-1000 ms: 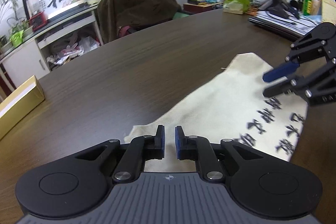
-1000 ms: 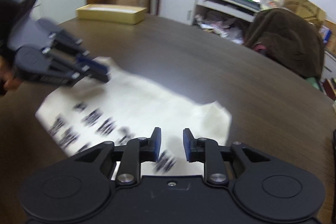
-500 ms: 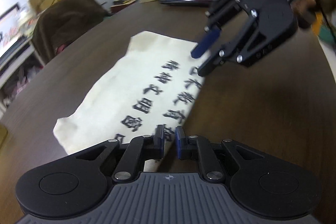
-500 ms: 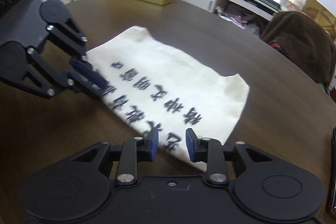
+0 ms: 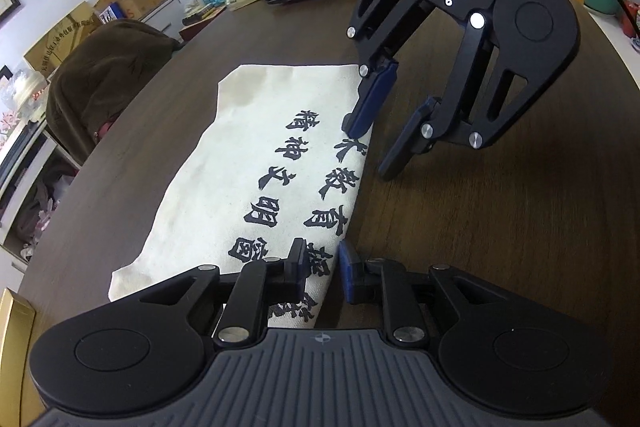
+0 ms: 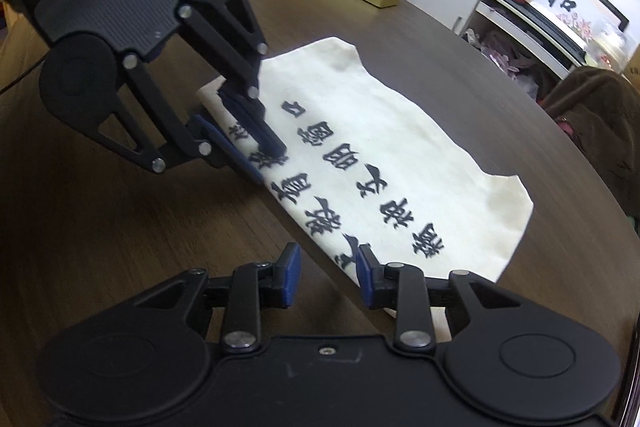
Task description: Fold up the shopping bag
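Left hand-held gripper [image 5: 320, 273] and right hand-held gripper [image 6: 327, 277] spread astride shopping bag's [image 5: 256, 163] near edge.

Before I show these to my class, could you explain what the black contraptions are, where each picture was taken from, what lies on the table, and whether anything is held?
There is no robot here. A person holds a black two-finger clamp with blue pads in each hand, and each clamp carries a camera looking along its fingers. One picture looks out from the left tool, the other from the right tool, and each also shows the opposite tool. On the dark brown wooden table lies a flat cream cloth shopping bag printed with black characters. Both tools straddle one long edge of it with jaws apart. The right tool's jaws have just been opening. Neither tool pinches the bag yet.
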### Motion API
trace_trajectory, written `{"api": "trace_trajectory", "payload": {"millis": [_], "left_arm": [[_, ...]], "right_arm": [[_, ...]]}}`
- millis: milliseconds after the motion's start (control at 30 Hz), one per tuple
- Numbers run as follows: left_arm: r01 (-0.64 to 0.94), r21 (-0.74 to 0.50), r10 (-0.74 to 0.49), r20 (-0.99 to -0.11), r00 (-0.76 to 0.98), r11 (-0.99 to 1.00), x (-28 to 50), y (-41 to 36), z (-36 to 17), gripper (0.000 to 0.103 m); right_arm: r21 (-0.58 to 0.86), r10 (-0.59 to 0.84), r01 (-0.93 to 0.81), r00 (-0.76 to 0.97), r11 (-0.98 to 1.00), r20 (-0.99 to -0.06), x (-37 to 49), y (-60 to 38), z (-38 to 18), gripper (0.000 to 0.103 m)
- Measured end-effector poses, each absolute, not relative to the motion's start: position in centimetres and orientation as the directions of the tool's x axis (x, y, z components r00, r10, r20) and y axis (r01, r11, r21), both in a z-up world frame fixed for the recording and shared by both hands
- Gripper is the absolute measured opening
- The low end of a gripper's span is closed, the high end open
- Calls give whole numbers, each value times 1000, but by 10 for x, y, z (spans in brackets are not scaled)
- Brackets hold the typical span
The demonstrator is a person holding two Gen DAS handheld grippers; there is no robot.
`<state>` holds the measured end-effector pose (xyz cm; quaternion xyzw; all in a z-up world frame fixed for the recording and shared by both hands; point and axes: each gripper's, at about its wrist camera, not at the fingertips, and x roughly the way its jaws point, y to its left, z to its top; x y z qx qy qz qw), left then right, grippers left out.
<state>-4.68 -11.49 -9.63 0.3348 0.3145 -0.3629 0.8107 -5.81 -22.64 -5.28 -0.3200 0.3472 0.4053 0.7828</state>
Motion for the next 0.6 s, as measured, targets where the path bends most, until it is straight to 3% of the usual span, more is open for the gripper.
{"api": "trace_trajectory", "payload": {"millis": [200,367,600], "left_arm": [[803,240,-418,-752,509,545,-38,-110,-92,6],[797,190,-451,-739,500,573,-35,-104,-84,5],[793,167,-462,-735,497,586,-37,-97,-81,5]], "right_arm": [[-244,421,-874,426,421,-800,-58,-216,-53,28],[-292,421,-880,442,376,-792,-58,-202,-57,28],[-282,433,-884,435,374,-790,-55,-196,-56,20]]}}
